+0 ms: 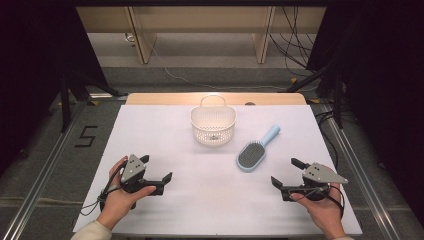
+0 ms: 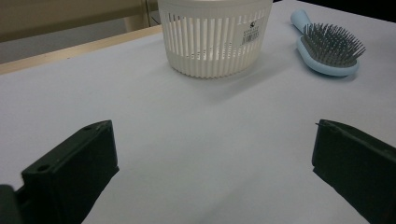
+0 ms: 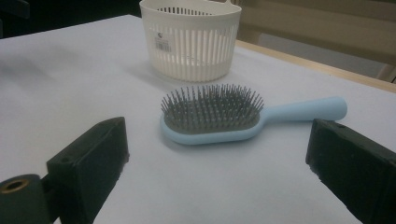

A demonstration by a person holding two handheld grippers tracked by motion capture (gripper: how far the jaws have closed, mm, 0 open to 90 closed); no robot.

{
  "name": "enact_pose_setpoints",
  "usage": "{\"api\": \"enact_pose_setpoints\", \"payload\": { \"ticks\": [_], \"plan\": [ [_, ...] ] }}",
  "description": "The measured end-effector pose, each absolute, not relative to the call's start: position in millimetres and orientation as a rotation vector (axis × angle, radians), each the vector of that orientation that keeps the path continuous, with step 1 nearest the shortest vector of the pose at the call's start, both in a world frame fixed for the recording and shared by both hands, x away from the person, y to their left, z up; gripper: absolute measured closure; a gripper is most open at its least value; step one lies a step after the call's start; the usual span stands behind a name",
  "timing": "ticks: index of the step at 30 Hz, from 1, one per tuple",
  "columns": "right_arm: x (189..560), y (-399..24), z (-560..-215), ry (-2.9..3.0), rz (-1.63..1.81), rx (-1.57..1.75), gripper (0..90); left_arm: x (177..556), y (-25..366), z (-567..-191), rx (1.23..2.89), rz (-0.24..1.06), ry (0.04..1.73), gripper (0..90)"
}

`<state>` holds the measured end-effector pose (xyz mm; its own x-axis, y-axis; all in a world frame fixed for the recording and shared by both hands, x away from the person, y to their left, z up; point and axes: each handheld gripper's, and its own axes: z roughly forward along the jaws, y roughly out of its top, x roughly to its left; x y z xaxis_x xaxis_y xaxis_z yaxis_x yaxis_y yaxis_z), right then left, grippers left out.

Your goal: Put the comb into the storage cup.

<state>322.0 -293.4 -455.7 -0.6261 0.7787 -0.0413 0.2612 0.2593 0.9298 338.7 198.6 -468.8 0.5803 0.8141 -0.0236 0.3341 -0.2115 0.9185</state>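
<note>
A light blue hairbrush lies bristles up on the white table cover, its handle pointing to the far right. Left of it and farther back stands a white slotted basket with a handle. My left gripper rests at the near left, open, with nothing between its jaws; its own view looks toward the basket and the hairbrush. My right gripper sits at the near right, open and empty, facing the hairbrush with the basket behind it.
The white cover spans the table; a strip of bare wood shows along the far edge. Metal rails run down both sides. Cables lie on the floor behind the table.
</note>
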Motion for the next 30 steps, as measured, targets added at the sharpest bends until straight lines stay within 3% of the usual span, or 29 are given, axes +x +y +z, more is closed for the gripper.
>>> {"api": "enact_pose_setpoints", "payload": {
  "ticks": [8, 13, 17, 18, 19, 20, 21, 22, 25, 30],
  "plan": [
    [322.3, -294.8, -454.2, 2.009, 1.359, 0.945, 7.2, 338.2, 198.6, -468.8, 1.792, 0.592, 0.945, 0.0],
    [326.0, -295.3, -450.0, 1.949, 1.366, 0.958, 15.7, 338.3, 197.7, -469.3, 1.791, 0.59, 0.95, 0.0],
    [336.1, -297.3, -442.6, 1.924, 1.342, 0.948, 49.5, 338.7, 197.0, -470.3, 1.795, 0.59, 0.957, 0.0],
    [336.1, -297.3, -442.6, 1.924, 1.342, 0.948, 49.5, 338.7, 197.0, -470.3, 1.795, 0.59, 0.957, 0.0],
    [340.3, -296.9, -440.9, 1.935, 1.327, 0.945, 56.1, 338.5, 196.7, -470.4, 1.798, 0.588, 0.955, 0.0],
    [350.3, -295.5, -438.3, 1.977, 1.291, 0.944, 72.2, 338.4, 196.4, -470.4, 1.8, 0.586, 0.954, 0.0],
    [350.3, -295.5, -438.3, 1.977, 1.291, 0.944, 72.2, 338.3, 196.2, -470.4, 1.801, 0.585, 0.953, 0.0],
    [362.7, -293.0, -435.5, 2.014, 1.263, 0.945, 81.3, 338.2, 196.0, -470.3, 1.801, 0.584, 0.953, 0.0],
    [376.9, -289.3, -433.2, 2.022, 1.228, 0.963, 89.1, 338.1, 196.0, -470.3, 1.799, 0.582, 0.951, 0.0],
    [423.5, -279.4, -432.5, 2.105, 1.109, 1.015, 90.0, 337.8, 194.7, -470.4, 1.801, 0.576, 0.943, 0.0]
  ]
}}
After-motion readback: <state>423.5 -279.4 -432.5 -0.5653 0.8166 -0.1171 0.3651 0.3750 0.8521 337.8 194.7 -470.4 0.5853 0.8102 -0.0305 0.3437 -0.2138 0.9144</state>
